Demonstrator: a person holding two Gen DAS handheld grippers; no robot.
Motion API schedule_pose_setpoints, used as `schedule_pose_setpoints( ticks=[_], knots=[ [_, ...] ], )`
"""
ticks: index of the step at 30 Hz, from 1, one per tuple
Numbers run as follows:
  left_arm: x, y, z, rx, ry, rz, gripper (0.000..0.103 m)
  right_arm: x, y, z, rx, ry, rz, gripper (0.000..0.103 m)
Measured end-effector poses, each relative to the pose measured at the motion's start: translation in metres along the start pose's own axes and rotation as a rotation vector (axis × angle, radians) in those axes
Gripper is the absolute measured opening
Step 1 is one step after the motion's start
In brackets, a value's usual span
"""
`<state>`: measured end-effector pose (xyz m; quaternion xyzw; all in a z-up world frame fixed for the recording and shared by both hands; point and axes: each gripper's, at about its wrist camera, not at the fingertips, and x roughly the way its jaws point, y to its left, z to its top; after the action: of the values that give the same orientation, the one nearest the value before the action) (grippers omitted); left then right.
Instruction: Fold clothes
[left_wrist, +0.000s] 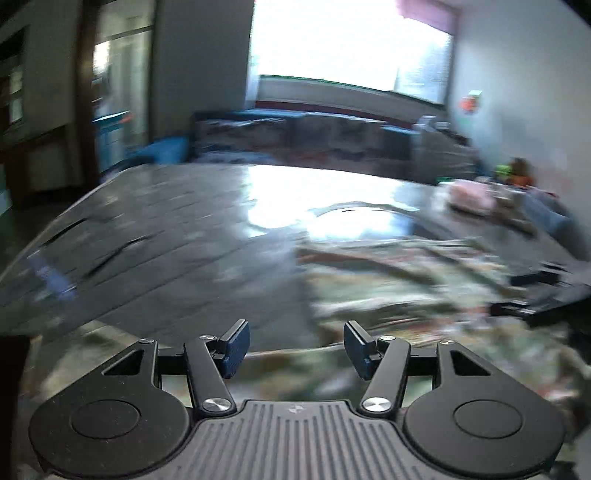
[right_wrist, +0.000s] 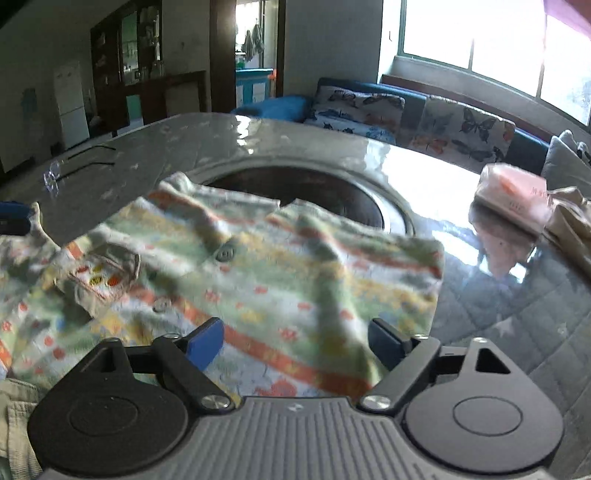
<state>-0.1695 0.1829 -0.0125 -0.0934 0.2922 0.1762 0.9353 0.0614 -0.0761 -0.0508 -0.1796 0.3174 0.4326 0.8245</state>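
A small child's shirt (right_wrist: 258, 273) of pale cotton printed in green, yellow and orange bands, with grey buttons down its front, lies spread on the glossy grey desk (right_wrist: 517, 314). In the right wrist view its collar end points away toward the far side of the desk and its hem comes toward the camera, so the long axis runs roughly from near to far, tilted a little to the left. The button placket runs diagonally from upper centre down to the left. A small chest pocket with coloured patches sits left of the placket.

The right gripper (right_wrist: 295, 343) hangs just above the near part of the shirt, fingers spread wide with nothing between them. The left gripper (left_wrist: 295, 347) is likewise released, its blue pads apart over the blurred edge of the same cloth (left_wrist: 406, 295).

Beyond the collar is a round dark recess (right_wrist: 314, 195) set into the desk, partly covered by the shirt's far edge. To the right stands a pink wrapped packet (right_wrist: 513, 199) beside a crumpled beige cloth (right_wrist: 569, 221). Far left lie a thin black stick (right_wrist: 92, 155) and a small clear object (right_wrist: 51, 177), well apart from the shirt. A sofa with butterfly-print cushions (right_wrist: 424, 114) stands behind the desk under a bright window (right_wrist: 480, 40).

The left wrist view is heavily motion-blurred; the shirt's pattern cannot be read there. The shirt's left sleeve runs out of the right wrist view.
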Motion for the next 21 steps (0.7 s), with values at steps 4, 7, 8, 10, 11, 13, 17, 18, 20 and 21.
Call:
schedule_pose_setpoints(
  ticks=[4,7,8,10,11,13,17,18,20,21],
  knots=[
    [0.009,0.023,-0.011,-0.003,0.013,0.08,0.059,0.002,-0.001,-0.006,0.027,-0.005,-0.026,0.103],
    [0.016,0.04,-0.02,-0.005,0.022,0.14,0.061,0.003,-0.001,-0.008,0.037,-0.002,-0.028,0.103],
    [0.018,0.046,-0.022,-0.005,0.025,0.16,0.061,0.003,-0.001,-0.008,0.037,-0.003,-0.027,0.103],
    [0.022,0.054,-0.022,-0.01,0.028,0.182,0.061,0.004,-0.002,-0.009,0.049,-0.002,-0.025,0.103],
    [0.025,0.055,-0.02,-0.006,0.025,0.187,0.06,0.005,-0.003,-0.009,0.054,-0.003,-0.028,0.103],
    [0.032,0.056,-0.019,0.014,0.009,0.186,0.06,0.006,-0.002,-0.008,0.06,-0.006,-0.037,0.103],
    [0.04,0.06,-0.013,0.02,0.011,0.215,0.061,0.008,-0.001,-0.006,0.078,-0.009,-0.054,0.103],
    [0.043,0.06,-0.01,0.015,0.021,0.233,0.06,0.008,0.0,-0.005,0.08,-0.009,-0.057,0.103],
    [0.047,0.063,0.0,-0.019,0.062,0.235,0.057,0.007,0.002,-0.004,0.071,-0.013,-0.067,0.103],
    [0.047,0.063,0.006,-0.039,0.081,0.222,0.052,0.006,0.003,-0.003,0.063,-0.015,-0.073,0.103]
  ],
)
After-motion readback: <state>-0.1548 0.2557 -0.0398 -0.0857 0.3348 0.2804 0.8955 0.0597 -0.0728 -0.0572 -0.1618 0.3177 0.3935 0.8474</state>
